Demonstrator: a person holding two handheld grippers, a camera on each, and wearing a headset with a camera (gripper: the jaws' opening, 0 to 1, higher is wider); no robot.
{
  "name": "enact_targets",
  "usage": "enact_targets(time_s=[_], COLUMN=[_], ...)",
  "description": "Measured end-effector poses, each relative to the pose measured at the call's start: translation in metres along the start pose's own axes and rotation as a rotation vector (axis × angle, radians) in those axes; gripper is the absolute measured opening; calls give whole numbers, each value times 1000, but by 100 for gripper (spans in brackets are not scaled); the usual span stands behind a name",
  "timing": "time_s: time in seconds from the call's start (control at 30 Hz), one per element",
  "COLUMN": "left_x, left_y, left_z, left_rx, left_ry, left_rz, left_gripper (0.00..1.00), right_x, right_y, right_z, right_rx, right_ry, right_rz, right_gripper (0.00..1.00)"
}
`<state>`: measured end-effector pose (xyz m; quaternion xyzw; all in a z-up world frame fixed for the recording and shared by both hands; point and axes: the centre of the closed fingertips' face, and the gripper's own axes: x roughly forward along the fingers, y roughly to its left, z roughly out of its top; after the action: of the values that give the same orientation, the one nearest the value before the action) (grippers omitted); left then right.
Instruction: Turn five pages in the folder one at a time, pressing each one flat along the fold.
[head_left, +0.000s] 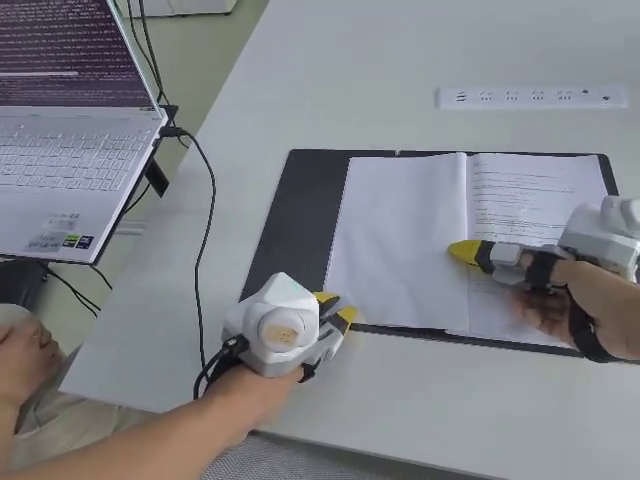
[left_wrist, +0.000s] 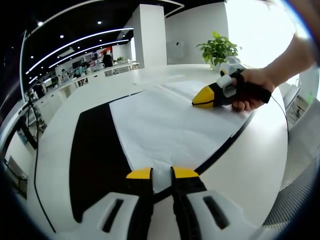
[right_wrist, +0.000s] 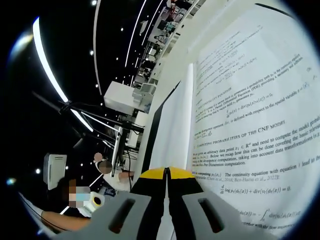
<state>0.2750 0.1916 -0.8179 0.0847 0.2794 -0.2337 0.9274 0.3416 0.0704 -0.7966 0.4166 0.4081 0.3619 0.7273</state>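
In the head view, a flat black folder (head_left: 300, 215) lies open on the white table (head_left: 400, 60). A blank white turned page (head_left: 400, 235) covers its left half and a printed white page (head_left: 535, 190) its right. The fold (head_left: 467, 195) between them runs straight away from the person. The right gripper (head_left: 462, 252) reaches in from the right, its yellow tips closed together on the fold, low on its length. A pressing stroke, as I judge it, would follow the fold's long axis, toward or away from the person. The left gripper (head_left: 338, 312) sits at the folder's near edge by the blank page's bottom, well apart from the fold. The printed page's free right edge is partly covered by the right hand (head_left: 565, 295) and cut by the frame; the right gripper is the nearer one to it.

In the left gripper view, the jaws stand a narrow gap apart over the blank page's near edge, with nothing I can make out between them. The right gripper shows across the paper, tips down on it.

In the right gripper view, the jaws meet tip to tip, empty, with the fold rising ahead and text to its right. How firmly the tips bear on the paper is hard to tell — the contact is hidden beneath them.
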Motion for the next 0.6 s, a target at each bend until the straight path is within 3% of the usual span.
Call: enact_targets(time_s=[0.6], left_x=[2], left_y=[0], left_z=[-1], left_rx=[-2], left_ry=[-5], left_rz=[2], left_gripper=[12], right_x=[-15], right_y=[3], right_z=[-34], right_rx=[6], right_ry=[75], right_rz=[9], right_gripper=[0])
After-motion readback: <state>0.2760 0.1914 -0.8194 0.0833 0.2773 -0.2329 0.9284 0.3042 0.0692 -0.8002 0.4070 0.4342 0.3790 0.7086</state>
